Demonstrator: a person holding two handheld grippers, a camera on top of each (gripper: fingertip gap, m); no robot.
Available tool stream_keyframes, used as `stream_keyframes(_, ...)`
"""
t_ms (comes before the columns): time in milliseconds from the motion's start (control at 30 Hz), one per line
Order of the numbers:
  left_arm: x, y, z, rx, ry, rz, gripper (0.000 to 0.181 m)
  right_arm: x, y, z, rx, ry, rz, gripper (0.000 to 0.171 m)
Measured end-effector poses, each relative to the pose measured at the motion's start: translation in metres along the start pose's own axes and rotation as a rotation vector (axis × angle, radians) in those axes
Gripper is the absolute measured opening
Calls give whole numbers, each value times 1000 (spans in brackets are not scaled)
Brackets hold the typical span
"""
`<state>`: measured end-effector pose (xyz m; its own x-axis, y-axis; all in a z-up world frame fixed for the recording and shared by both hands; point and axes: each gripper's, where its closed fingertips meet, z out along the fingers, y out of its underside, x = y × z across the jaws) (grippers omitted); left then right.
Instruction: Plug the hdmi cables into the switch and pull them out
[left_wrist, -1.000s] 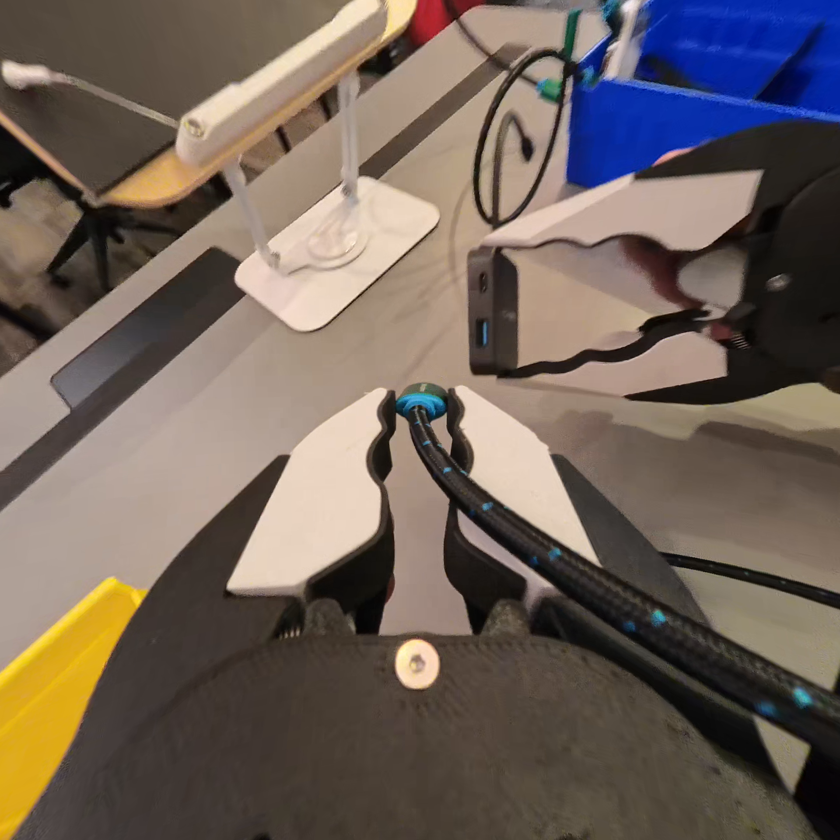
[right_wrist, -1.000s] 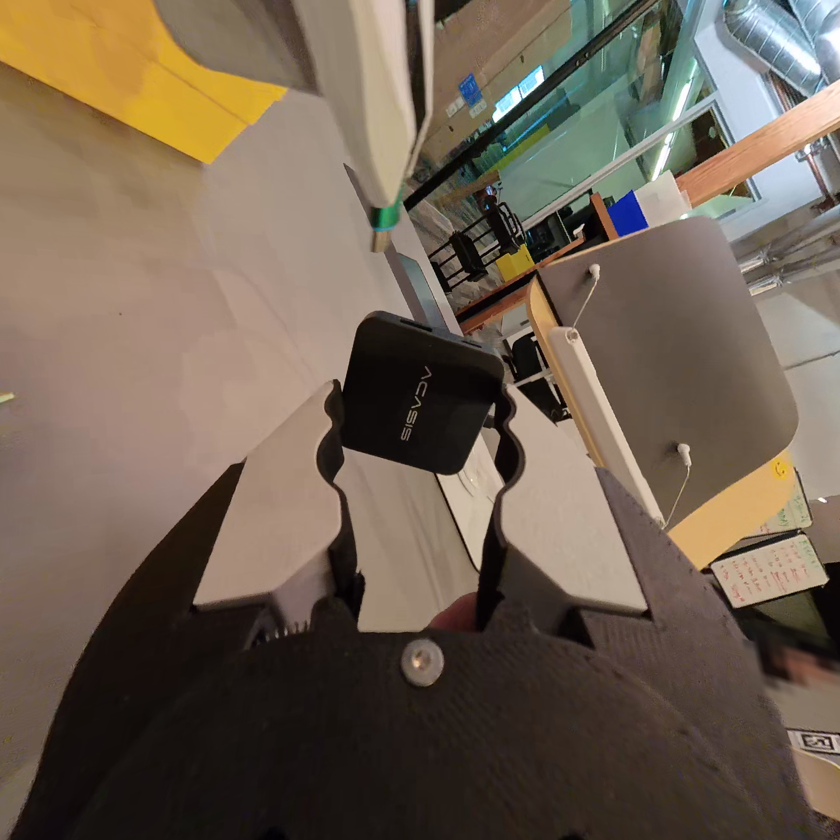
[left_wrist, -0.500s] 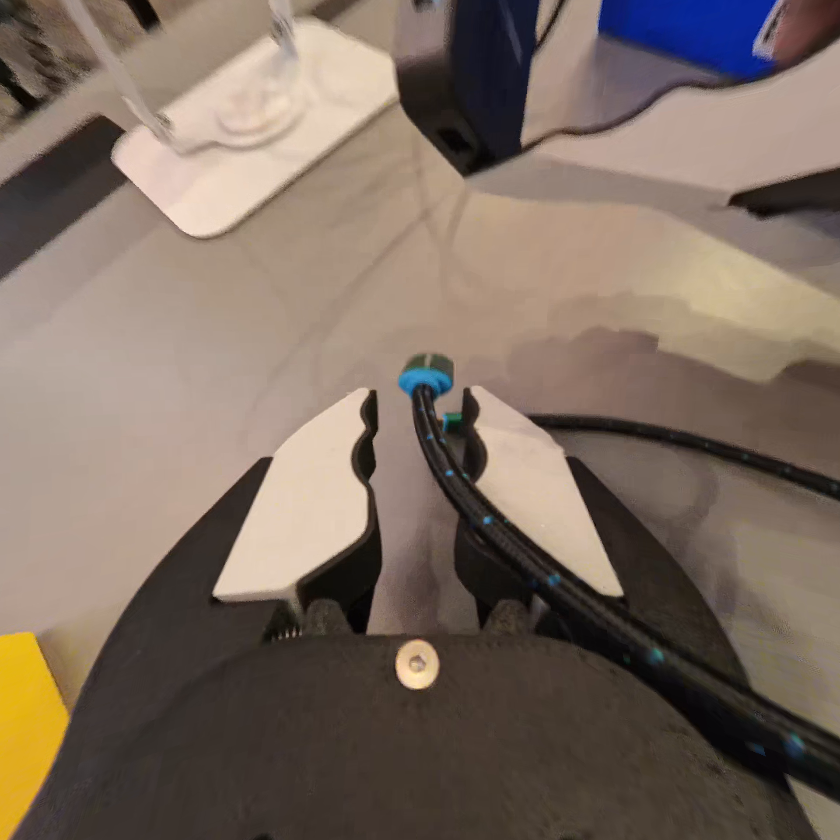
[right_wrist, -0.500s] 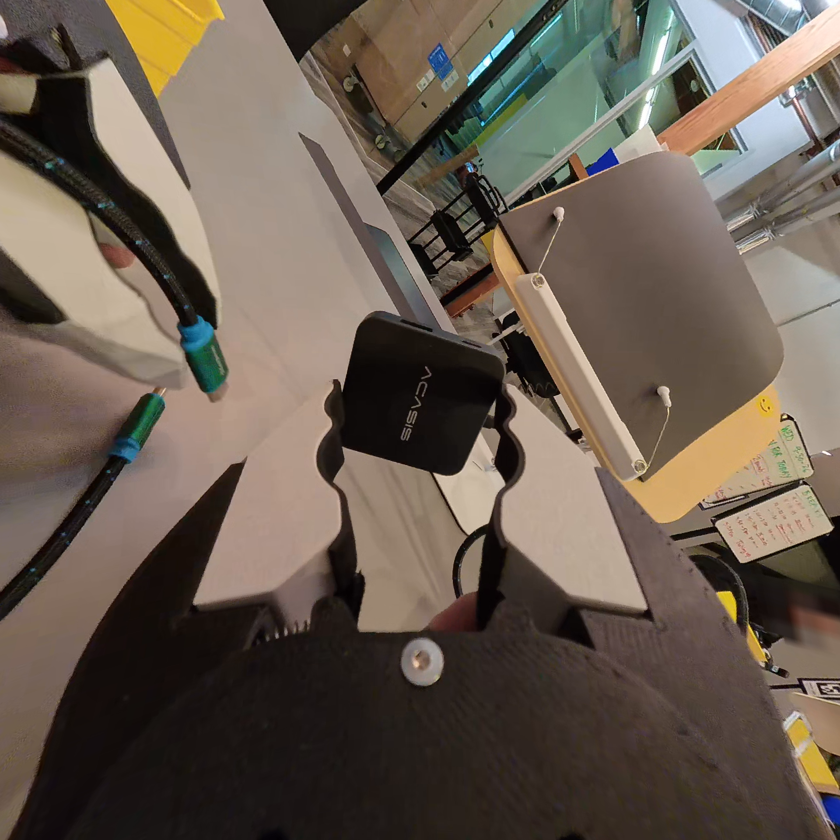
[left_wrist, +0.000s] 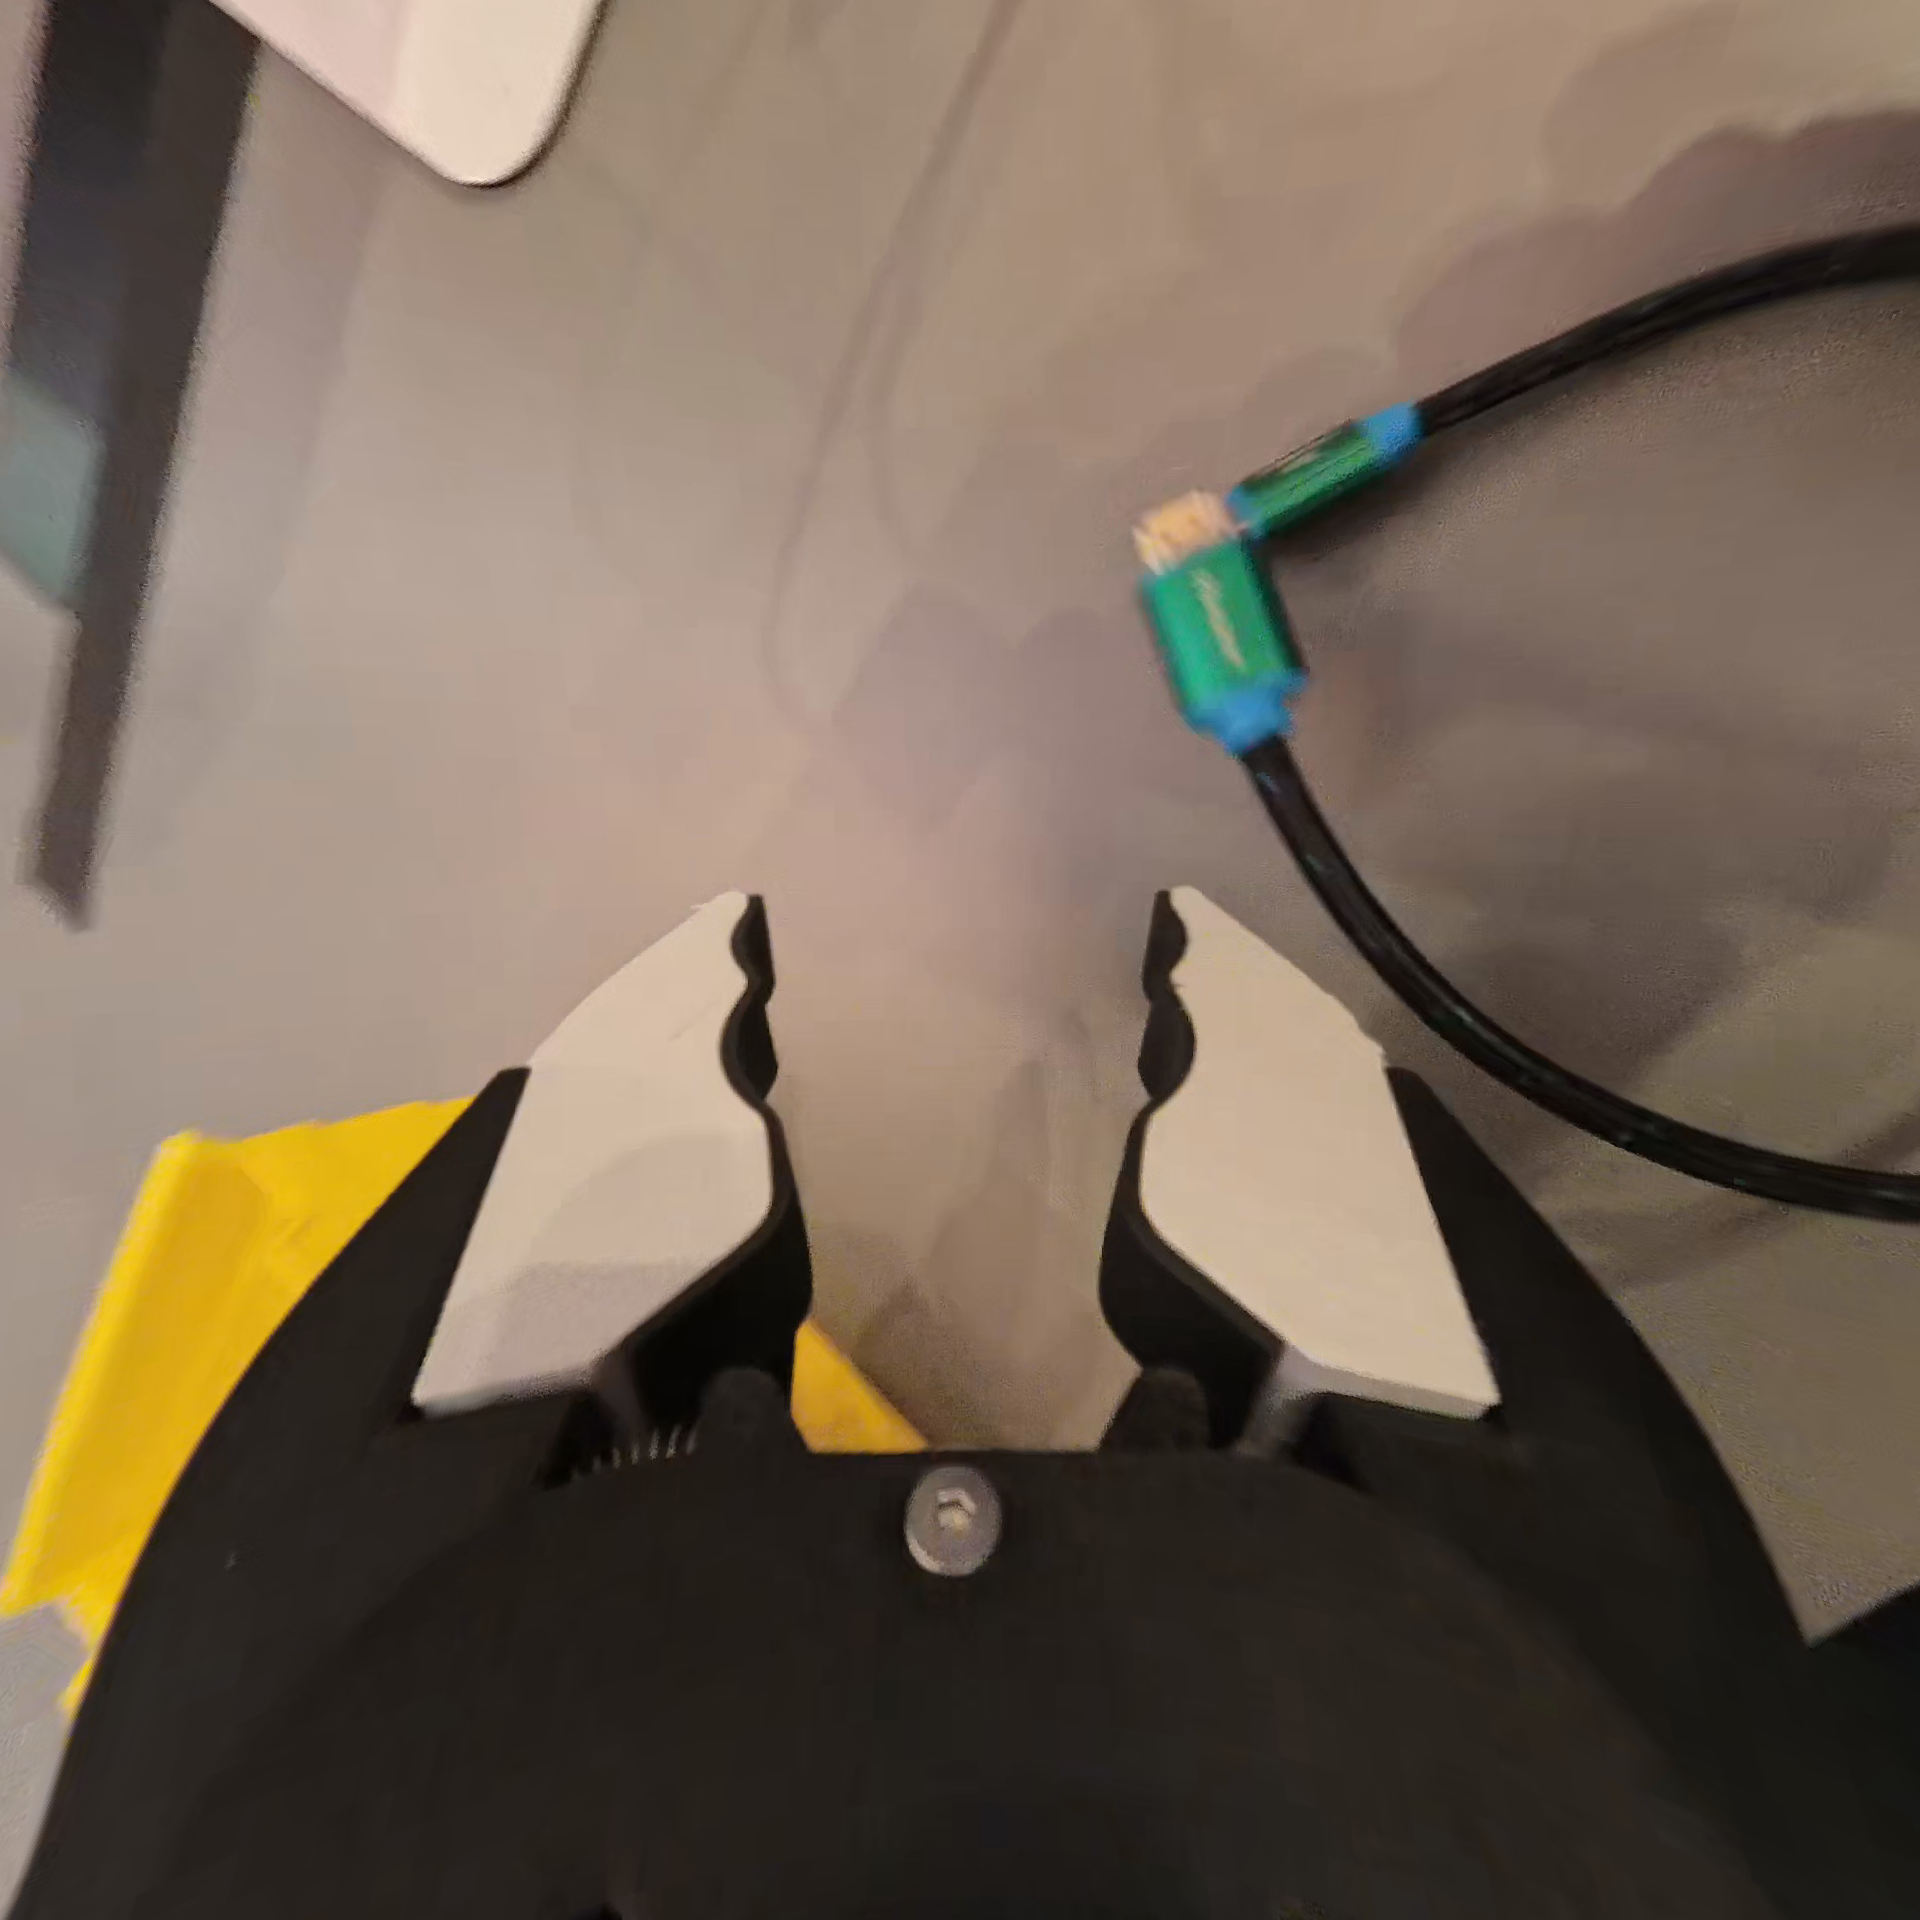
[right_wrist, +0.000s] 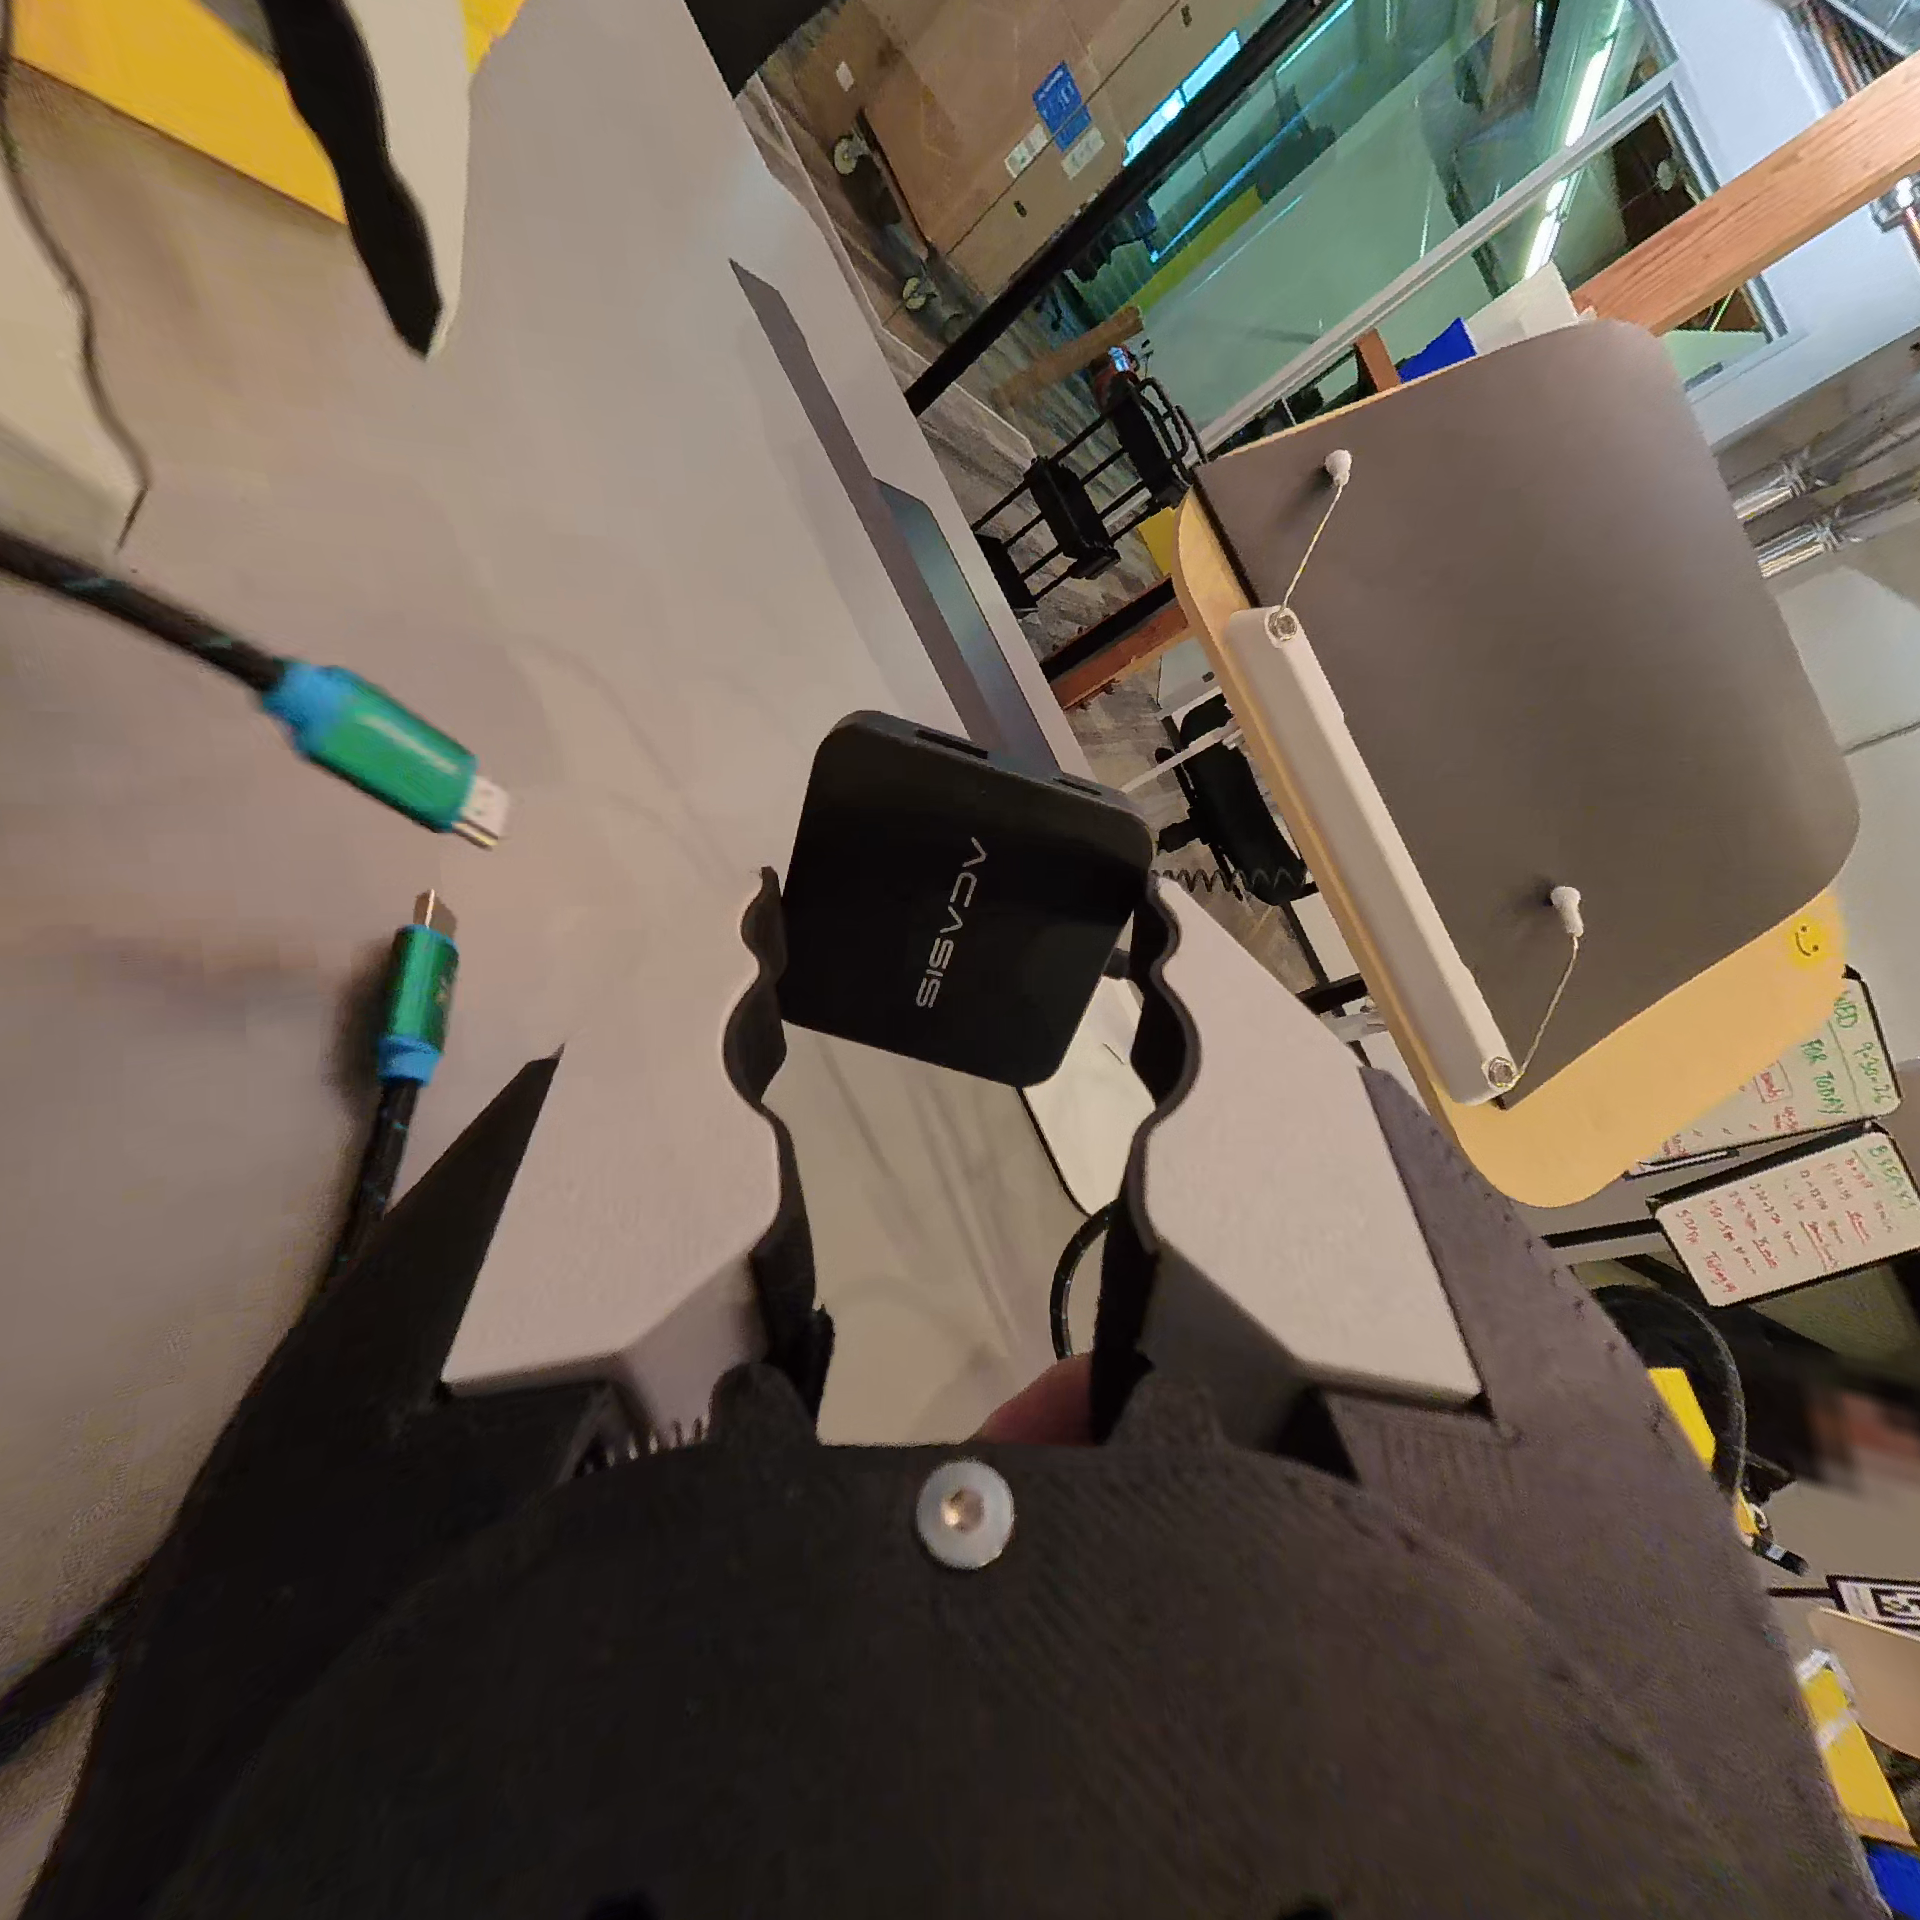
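Note:
My right gripper (right_wrist: 956, 899) is shut on the black square switch (right_wrist: 961, 935) and holds it above the grey table, with no cable in it. Two HDMI cables with green plugs and blue collars lie loose on the table. In the left wrist view the nearer plug (left_wrist: 1226, 644) and the farther plug (left_wrist: 1320, 478) meet tip to tip, right of my fingers. In the right wrist view one plug (right_wrist: 379, 748) and the other plug (right_wrist: 421, 987) lie left of the switch. My left gripper (left_wrist: 956, 904) is open and empty above the table.
A yellow bin (left_wrist: 260, 1247) sits at the lower left under my left gripper and also shows in the right wrist view (right_wrist: 156, 83). A white stand base (left_wrist: 447, 83) and a dark table slot (left_wrist: 104, 312) lie ahead. A grey chair back (right_wrist: 1558, 675) stands beyond the table.
My left gripper has opened and let go of the cable; its plug now lies on the table by the other plug. The left gripper has drawn back. The right gripper still holds the switch.

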<state>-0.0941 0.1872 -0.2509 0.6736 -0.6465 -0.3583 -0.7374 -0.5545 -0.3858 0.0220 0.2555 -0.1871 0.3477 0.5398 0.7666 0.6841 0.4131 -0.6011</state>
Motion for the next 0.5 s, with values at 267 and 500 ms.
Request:
stream_keyframes(267, -28, -60, -58, 432, -36, -85, 58, -4, -20, -1, 47, 4, 1, 65)
stream_keyframes(500, 0, -97, -79, 728, 138, -173, 58, -2, -63, -13, 191, 40, 36, 65)
